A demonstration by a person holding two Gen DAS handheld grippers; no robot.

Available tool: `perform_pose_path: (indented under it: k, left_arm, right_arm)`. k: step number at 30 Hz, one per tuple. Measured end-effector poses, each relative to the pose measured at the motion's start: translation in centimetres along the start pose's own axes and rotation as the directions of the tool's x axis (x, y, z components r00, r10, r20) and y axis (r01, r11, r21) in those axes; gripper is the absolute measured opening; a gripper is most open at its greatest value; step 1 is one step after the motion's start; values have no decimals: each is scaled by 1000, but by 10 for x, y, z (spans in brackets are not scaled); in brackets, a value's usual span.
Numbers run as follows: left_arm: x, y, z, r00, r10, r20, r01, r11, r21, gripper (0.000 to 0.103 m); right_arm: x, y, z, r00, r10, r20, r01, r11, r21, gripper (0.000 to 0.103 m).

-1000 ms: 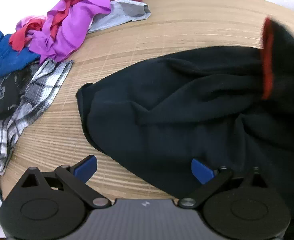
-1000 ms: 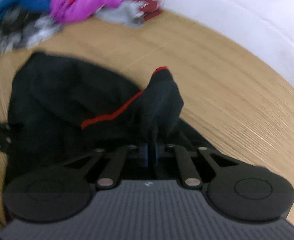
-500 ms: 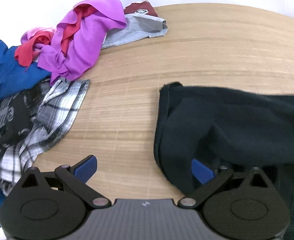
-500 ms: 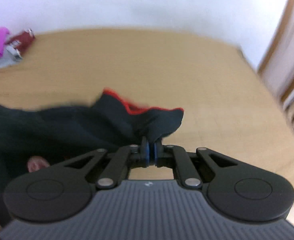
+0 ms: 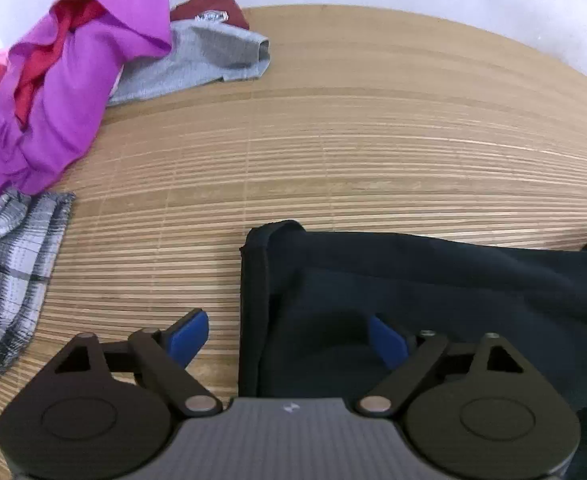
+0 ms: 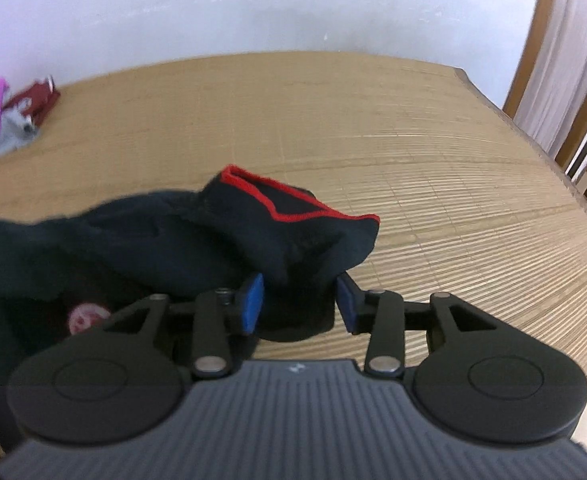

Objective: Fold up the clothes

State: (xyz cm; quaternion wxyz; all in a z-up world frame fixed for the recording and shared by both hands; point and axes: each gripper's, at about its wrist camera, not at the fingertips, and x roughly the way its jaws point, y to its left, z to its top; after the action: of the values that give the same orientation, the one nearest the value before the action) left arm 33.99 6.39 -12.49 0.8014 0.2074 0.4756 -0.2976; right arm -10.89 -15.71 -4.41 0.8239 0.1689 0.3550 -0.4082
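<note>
1. Lying across the bamboo-slatted table [image 5: 373, 140], the black garment [image 5: 453, 280] stretches its long axis side to side, one end toward each gripper.
2. Its left end is a straight, folded edge running away from the onlooker, and it sits between the fingers of the left gripper [image 5: 289, 336].
3. The left gripper has its jaws wide apart and has just been narrowing them a little; one blue pad [image 5: 187, 338] rests over bare table, the other [image 5: 387, 342] over the dark cloth, and neither presses on the fabric.
4. At the other end, the red-trimmed cuff [image 6: 293, 208] of the garment points to the right, toward the table's far corner, and lies rumpled on the slats.
5. The right gripper [image 6: 299, 300] has just been opening its jaws; a fold of the black cloth sits between its blue pads [image 6: 251, 304], which stand clear of it on both sides.
6. A heap of other clothes lies well apart at the far left: a purple top [image 5: 73, 92], a grey piece [image 5: 197, 60], a maroon one [image 5: 213, 6] and a plaid shirt [image 5: 9, 264].
</note>
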Motion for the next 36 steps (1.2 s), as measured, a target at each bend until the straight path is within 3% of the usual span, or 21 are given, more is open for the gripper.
perform_pose_path:
  k: [9, 13, 18, 20, 23, 25, 29, 32, 35, 36]
  left_arm:
    - [17, 8, 11, 998, -67, 14, 67, 998, -19, 86]
    - [16, 0, 14, 996, -89, 25, 88, 995, 47, 78]
    - [15, -6, 16, 994, -106, 18, 105, 993, 57, 72]
    - [14, -9, 15, 992, -123, 25, 121, 990, 70, 73]
    - [15, -13, 13, 989, -145, 18, 143, 984, 106, 86]
    - [17, -15, 12, 992, -123, 11, 121, 986, 111, 102]
    - [16, -1, 10, 992, -122, 18, 121, 992, 39, 103]
    - [16, 7, 9, 990, -134, 38, 133, 990, 39, 102]
    - [16, 10, 10, 995, -103, 20, 101, 994, 51, 98]
    - [14, 13, 10, 996, -93, 18, 92, 995, 39, 92]
  right_arm:
    - [3, -22, -10, 999, 3, 46, -6, 998, 70, 43]
    - [13, -34, -14, 1000, -9, 29, 5, 991, 133, 43]
    - [18, -48, -15, 999, -5, 53, -8, 969, 246, 43]
    - [23, -50, -14, 998, 10, 64, -26, 965, 260, 47]
    - [32, -48, -15, 998, 36, 53, -48, 965, 259, 60]
    - [37, -45, -16, 998, 39, 43, -50, 962, 268, 60]
    - [36, -38, -19, 999, 18, 43, -31, 953, 302, 60]
    - [35, -31, -21, 999, 10, 40, -21, 964, 267, 60]
    - [37, -27, -23, 999, 1, 34, -9, 968, 251, 60]
    - [37, -26, -23, 999, -2, 34, -7, 968, 252, 60]
